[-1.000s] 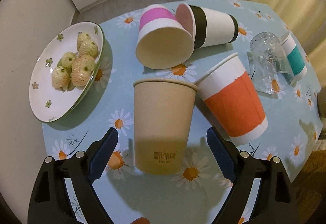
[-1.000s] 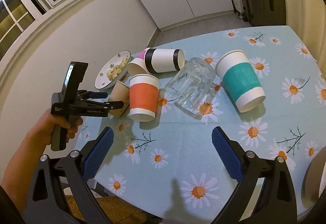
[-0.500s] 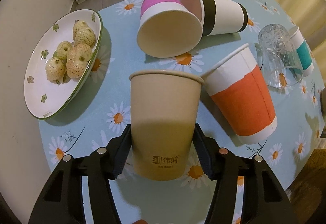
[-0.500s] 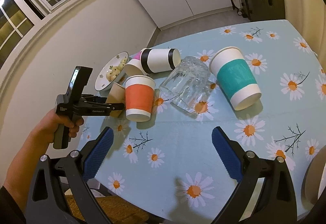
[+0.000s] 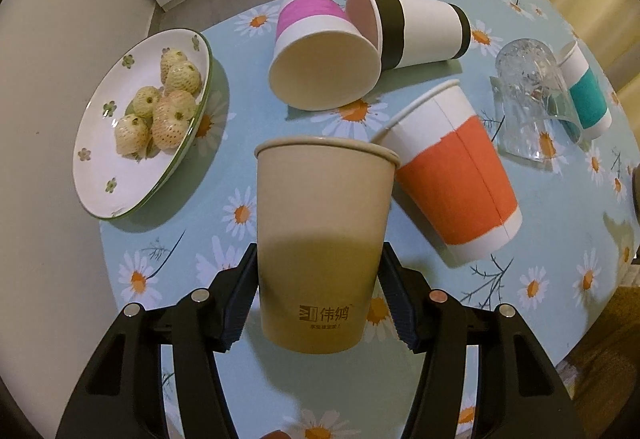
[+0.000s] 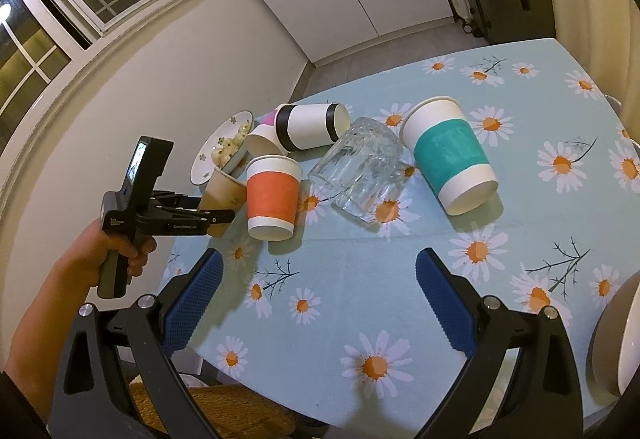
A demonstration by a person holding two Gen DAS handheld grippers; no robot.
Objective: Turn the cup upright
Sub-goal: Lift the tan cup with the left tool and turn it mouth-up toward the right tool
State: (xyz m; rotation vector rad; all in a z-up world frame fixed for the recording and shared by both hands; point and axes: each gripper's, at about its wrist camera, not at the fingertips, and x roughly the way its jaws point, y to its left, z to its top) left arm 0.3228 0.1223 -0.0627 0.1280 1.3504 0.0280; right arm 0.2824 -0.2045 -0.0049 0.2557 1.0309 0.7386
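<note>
Left view, left to right: plate [image 5: 100, 175] of pale berries at left; left gripper [image 5: 318, 303] at bottom centre, clamped on tan cup [image 5: 324, 239], rim toward the top of the frame, plain kraft with brown logo. Orange cup [image 5: 456, 179] touching at right. Right view: right gripper [image 6: 318, 303] agape, holding nothing, low in frame.

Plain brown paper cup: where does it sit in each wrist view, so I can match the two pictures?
Left wrist view: the plain brown paper cup fills the lower centre, clamped between the left tongs.
Right wrist view: the cup is small at left of centre, tilted in the hand-held tongs.
Shared landmark: the orange-banded white paper cup just to its right in both views.
</note>
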